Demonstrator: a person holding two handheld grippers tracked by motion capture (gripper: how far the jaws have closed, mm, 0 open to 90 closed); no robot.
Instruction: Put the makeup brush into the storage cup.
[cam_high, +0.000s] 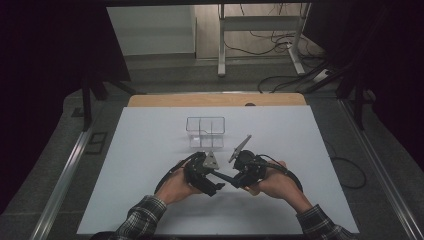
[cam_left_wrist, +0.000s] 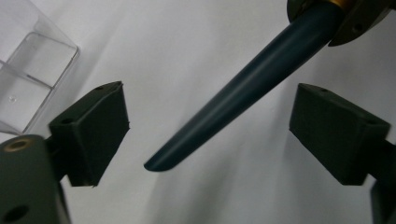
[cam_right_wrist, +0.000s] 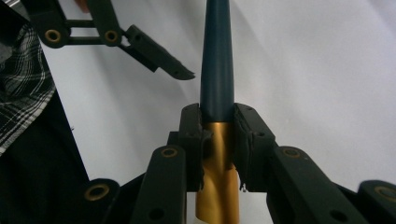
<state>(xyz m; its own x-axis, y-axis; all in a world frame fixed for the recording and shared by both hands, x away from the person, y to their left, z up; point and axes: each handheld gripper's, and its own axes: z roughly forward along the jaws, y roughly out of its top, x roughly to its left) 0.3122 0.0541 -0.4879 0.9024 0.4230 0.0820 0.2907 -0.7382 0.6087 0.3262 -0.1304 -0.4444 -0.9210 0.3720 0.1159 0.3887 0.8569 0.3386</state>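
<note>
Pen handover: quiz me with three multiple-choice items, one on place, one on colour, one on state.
1. Where is the clear box?
A. beyond the grippers
B. at the table's left edge
C. under the right hand

2. What colour is the pen where the right gripper clamps it?
A. red and white
B. dark blue meeting gold
C. green

3. How does the left gripper stand?
A. shut on the pen
B. shut on nothing
C. open around the pen's tip

Answers: 1 A, high view shows it farther up the table; 2 B, both colours meet at the jaws; 3 C, both pads stand clear of the pen.
</note>
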